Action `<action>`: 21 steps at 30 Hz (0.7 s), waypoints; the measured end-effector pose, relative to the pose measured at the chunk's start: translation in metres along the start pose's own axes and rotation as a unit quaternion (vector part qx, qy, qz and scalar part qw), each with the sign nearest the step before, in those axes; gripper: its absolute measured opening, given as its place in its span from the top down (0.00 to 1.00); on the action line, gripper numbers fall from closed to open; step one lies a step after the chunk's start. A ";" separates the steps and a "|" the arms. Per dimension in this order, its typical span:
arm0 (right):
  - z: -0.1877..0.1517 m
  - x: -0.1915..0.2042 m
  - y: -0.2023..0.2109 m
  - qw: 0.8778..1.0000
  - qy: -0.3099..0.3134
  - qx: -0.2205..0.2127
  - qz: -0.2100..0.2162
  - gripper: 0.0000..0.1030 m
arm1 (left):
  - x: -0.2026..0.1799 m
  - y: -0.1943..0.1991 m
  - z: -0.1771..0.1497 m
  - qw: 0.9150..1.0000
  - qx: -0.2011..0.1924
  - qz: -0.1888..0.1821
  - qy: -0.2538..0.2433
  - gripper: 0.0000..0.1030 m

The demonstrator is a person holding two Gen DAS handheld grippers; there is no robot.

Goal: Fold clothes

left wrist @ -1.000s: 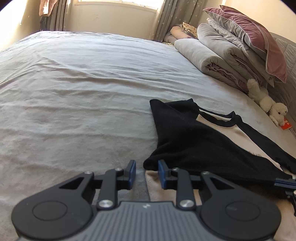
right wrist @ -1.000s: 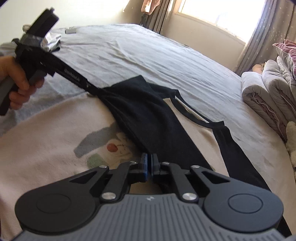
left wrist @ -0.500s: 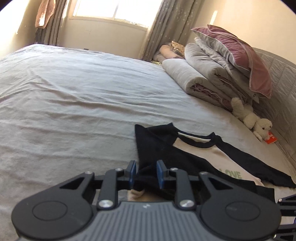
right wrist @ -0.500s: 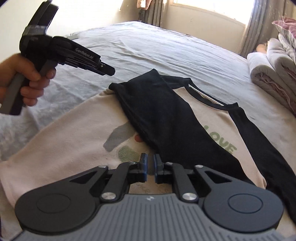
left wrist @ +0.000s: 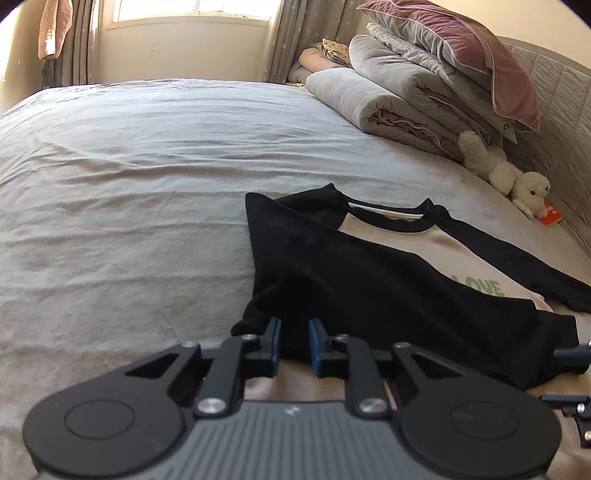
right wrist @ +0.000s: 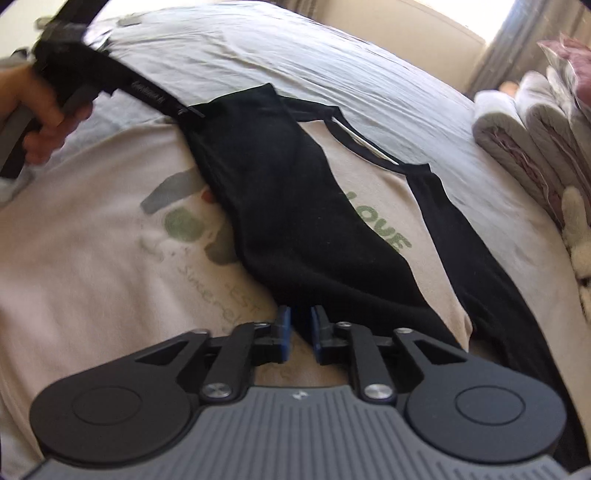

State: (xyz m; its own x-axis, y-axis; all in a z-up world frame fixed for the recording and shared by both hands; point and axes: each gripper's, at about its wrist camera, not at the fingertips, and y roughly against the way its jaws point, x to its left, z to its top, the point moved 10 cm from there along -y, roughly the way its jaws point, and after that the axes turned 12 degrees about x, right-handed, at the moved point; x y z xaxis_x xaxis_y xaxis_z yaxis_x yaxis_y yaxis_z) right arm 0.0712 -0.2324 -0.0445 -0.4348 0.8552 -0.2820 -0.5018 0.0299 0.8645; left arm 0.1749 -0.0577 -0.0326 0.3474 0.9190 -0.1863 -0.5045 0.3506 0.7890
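A cream shirt with black sleeves and green "LOVE" print lies flat on the grey bed. One black sleeve is folded diagonally across its chest; the other sleeve stretches out to the right. My left gripper is open, with the sleeve's upper fold edge between its fingers; in the right wrist view a hand holds it there. My right gripper stands open, its fingers on either side of the sleeve's cuff end.
Rolled quilts and a mauve pillow are stacked at the head of the bed. A white plush toy lies beside them against the padded headboard. A curtained window is beyond the bed's far side.
My right gripper, shut on the sleeve's cuff a second ago, has parted its fingers. My left gripper rose off the shirt, then came back down onto the sleeve's fold with a narrower gap.
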 end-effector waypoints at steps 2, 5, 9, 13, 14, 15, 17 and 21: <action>-0.003 -0.004 0.001 1.000 0.003 -0.004 -0.010 0.38 | 0.001 0.000 0.000 1.000 0.001 -0.001 0.002 0.84; -0.006 -0.010 -0.001 1.000 0.001 -0.005 -0.021 0.53 | 0.003 0.000 0.000 1.000 0.003 -0.002 0.005 0.84; -0.005 -0.008 -0.009 1.000 -0.006 0.009 -0.019 0.91 | 0.004 -0.001 0.000 1.000 0.005 -0.004 0.007 0.84; -0.007 -0.010 -0.004 1.000 -0.008 0.010 -0.016 0.96 | 0.005 -0.001 0.001 1.000 0.006 -0.006 0.008 0.85; -0.007 -0.012 0.001 1.000 -0.014 0.006 -0.008 0.96 | 0.005 -0.001 0.001 1.000 0.007 -0.006 0.010 0.86; -0.006 -0.015 0.009 1.000 -0.020 -0.002 0.002 0.96 | 0.005 -0.001 0.001 1.000 0.008 -0.007 0.012 0.86; -0.007 -0.015 0.025 0.999 -0.024 -0.016 0.021 0.96 | 0.007 0.000 0.001 1.000 0.009 -0.007 0.014 0.88; -0.016 -0.009 0.029 0.999 -0.017 0.001 0.040 0.96 | 0.007 -0.001 0.001 1.000 0.009 -0.003 0.012 0.90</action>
State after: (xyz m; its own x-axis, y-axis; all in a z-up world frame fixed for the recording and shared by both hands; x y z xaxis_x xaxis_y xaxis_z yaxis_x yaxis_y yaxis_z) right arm 0.0485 -0.2473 -0.0240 -0.4482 0.8719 -0.1975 -0.4650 -0.0387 0.8845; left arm 0.1788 -0.0516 -0.0342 0.3315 0.9211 -0.2043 -0.4888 0.3529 0.7978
